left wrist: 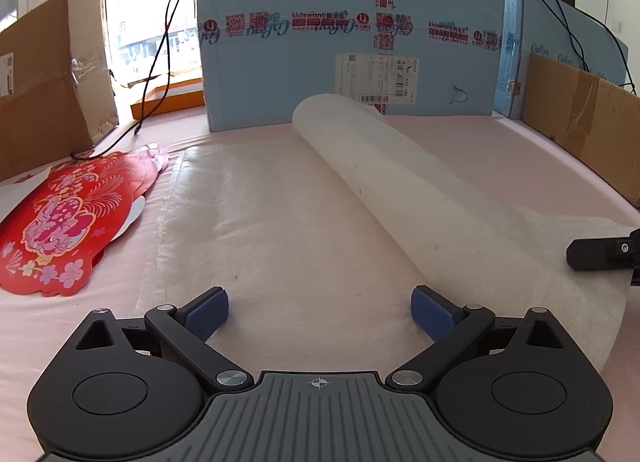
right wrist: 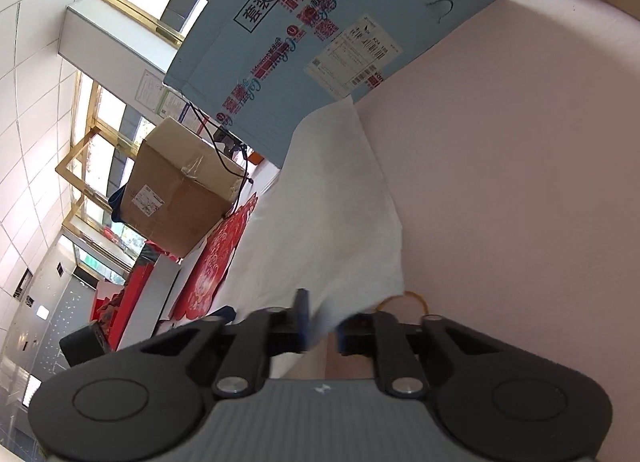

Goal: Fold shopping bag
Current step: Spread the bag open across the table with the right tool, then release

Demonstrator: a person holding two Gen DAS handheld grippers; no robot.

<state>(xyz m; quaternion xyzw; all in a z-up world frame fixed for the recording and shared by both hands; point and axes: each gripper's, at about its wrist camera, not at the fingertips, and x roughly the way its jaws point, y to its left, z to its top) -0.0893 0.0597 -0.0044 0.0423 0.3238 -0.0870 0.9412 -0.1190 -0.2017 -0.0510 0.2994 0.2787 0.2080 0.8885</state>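
The white non-woven shopping bag [left wrist: 280, 222] lies flat on the pink table [left wrist: 500, 142]. Its right part is lifted and curls over leftward in a long rounded fold [left wrist: 380, 166]. My left gripper [left wrist: 320, 310] hovers low over the bag's near edge, its blue pads wide apart with nothing between them. A black finger of my right gripper [left wrist: 592, 254] shows at the right edge, at the raised side of the bag. In the right wrist view, which is strongly rolled, my right gripper [right wrist: 322, 326] is shut on the bag's edge, and the fabric [right wrist: 332, 202] rises away from the pads.
A large light-blue carton [left wrist: 348, 30] stands behind the bag. Brown boxes stand at the left [left wrist: 44, 82] and right [left wrist: 584, 126]. A red paper decoration [left wrist: 60, 222] lies left of the bag, with a black cable [left wrist: 160, 62] behind it. A yellow rubber band [right wrist: 416, 298] lies by the right gripper.
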